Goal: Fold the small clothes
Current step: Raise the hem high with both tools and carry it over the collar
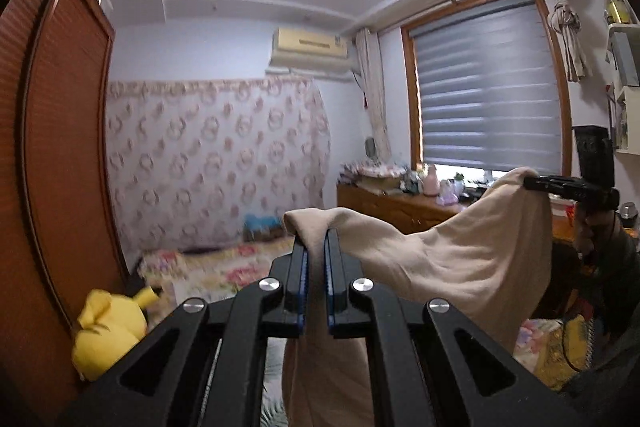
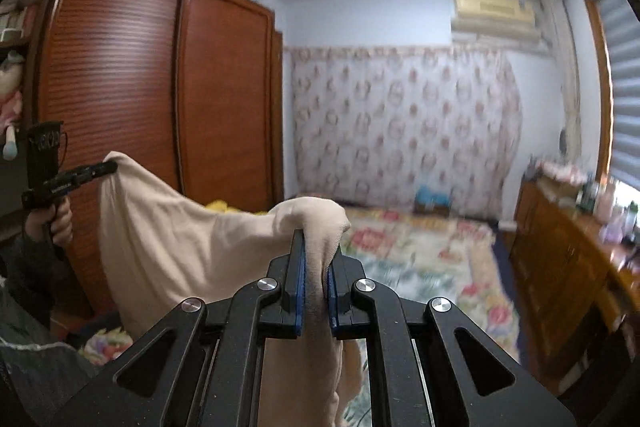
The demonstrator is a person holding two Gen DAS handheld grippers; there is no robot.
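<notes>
Left wrist view, left to right. A wooden wardrobe (image 1: 60,147) with slatted doors is seen at the far left, with a yellow plush toy (image 1: 108,331) at its foot. A bed (image 1: 216,267) with a floral cover is seen beyond, against a patterned wall hanging (image 1: 216,155). The left tool (image 1: 316,247) is closed narrow on a corner of the beige garment (image 1: 460,259); cloth is bunched over the fingertips and hangs down between the fingers. The garment is held in the air, stretched rightward to the right tool (image 1: 532,183), whose tips are closed on the opposite corner. A window blind (image 1: 488,95) and a low wooden cabinet (image 1: 400,207) with small items on top are seen behind.

Right wrist view, left to right. The left tool (image 2: 108,169) is seen at the far left, gripped by the person's hand (image 2: 56,223), pinching the garment's (image 2: 168,247) upper corner. The wardrobe (image 2: 140,87) stands behind. The cloth is spread between both tools, sagging in the middle, above the bed (image 2: 420,255). The right tool (image 2: 316,251) is closed narrow on the near corner, with cloth draped over the tips and hanging below. An air conditioner (image 2: 494,13) is mounted high on the wall at right. The background is motion-blurred.
</notes>
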